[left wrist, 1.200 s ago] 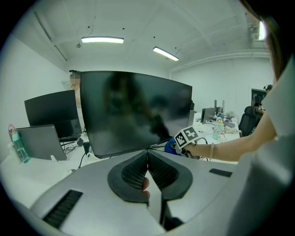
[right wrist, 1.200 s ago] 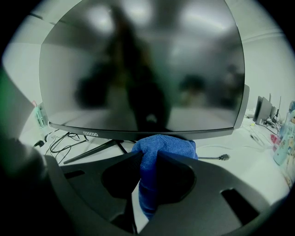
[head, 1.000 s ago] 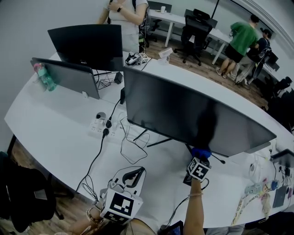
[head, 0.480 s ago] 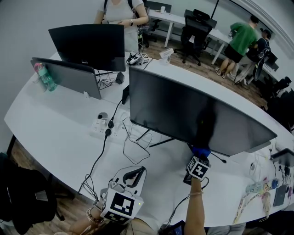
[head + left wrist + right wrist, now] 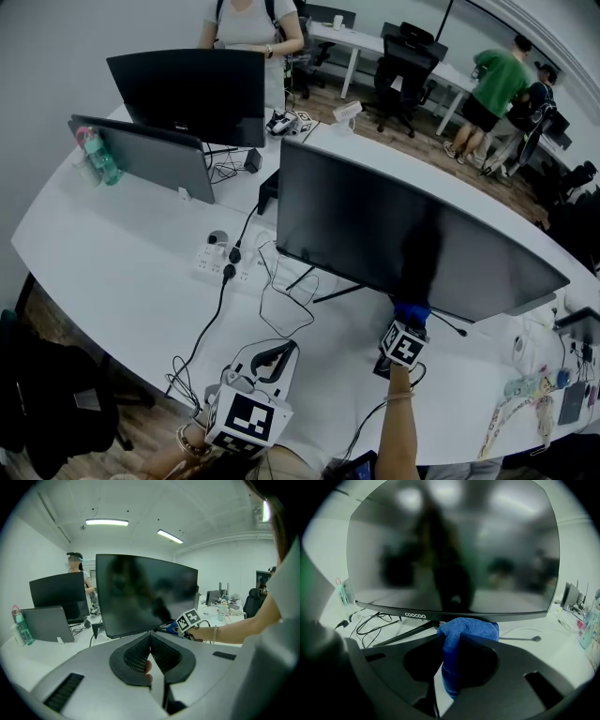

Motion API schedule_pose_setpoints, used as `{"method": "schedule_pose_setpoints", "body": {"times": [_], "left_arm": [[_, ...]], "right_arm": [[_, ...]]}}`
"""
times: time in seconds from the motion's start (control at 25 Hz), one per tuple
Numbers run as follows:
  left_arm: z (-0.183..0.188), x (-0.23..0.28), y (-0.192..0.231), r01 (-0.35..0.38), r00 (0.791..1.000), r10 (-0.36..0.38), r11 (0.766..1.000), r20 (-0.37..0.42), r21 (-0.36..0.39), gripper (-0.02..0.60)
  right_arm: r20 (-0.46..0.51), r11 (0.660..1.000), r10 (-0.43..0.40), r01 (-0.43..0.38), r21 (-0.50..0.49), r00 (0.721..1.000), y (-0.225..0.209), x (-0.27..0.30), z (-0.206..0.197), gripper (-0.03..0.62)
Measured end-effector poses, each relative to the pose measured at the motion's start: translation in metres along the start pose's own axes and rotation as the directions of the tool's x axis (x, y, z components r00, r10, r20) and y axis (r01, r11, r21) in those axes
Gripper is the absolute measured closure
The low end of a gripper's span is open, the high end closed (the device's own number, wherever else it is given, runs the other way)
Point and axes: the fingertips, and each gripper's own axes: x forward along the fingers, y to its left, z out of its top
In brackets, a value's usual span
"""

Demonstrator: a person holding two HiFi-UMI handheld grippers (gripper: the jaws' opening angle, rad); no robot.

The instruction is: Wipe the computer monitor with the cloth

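Note:
The wide black computer monitor (image 5: 403, 225) stands mid-desk and fills the right gripper view (image 5: 454, 550). My right gripper (image 5: 409, 328) is shut on a blue cloth (image 5: 411, 310), held just below the screen's lower edge near its right half. In the right gripper view the cloth (image 5: 464, 632) bulges out between the jaws of that gripper (image 5: 452, 639), under the bezel. My left gripper (image 5: 267, 361) hangs low at the desk's front edge, away from the screen. Its jaws (image 5: 150, 637) are shut with nothing between them, and it looks at the monitor (image 5: 140, 592) and the cloth (image 5: 172, 626).
Two more monitors (image 5: 187, 94) (image 5: 145, 159) and a bottle (image 5: 98, 155) stand at the back left. A power strip (image 5: 225, 262) and loose cables (image 5: 281, 300) lie around the monitor stand. Small clutter (image 5: 539, 394) sits at the desk's right end. A person (image 5: 253, 23) stands behind the desk.
The head view has swung slightly, so the desk and monitors sit a little further right. Both grippers keep their places, the cloth still under the screen's lower edge.

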Motion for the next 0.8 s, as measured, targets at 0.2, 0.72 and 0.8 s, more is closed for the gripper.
{"method": "schedule_pose_setpoints", "body": {"times": [0.2, 0.72, 0.8], "left_arm": [[-0.002, -0.005, 0.007, -0.008, 1.0, 0.008, 1.0, -0.002, 0.006, 0.572], [-0.009, -0.016, 0.029, -0.025, 1.0, 0.025, 1.0, 0.004, -0.001, 0.572], [-0.01, -0.018, 0.033, -0.028, 1.0, 0.028, 1.0, 0.008, -0.007, 0.572]], "right_arm": [[-0.003, 1.0, 0.003, -0.003, -0.003, 1.0, 0.008, 0.0, 0.0, 0.522], [0.001, 1.0, 0.014, -0.014, -0.014, 1.0, 0.036, 0.001, 0.004, 0.522], [0.004, 1.0, 0.02, -0.02, -0.019, 1.0, 0.041, 0.002, 0.004, 0.522]]}}
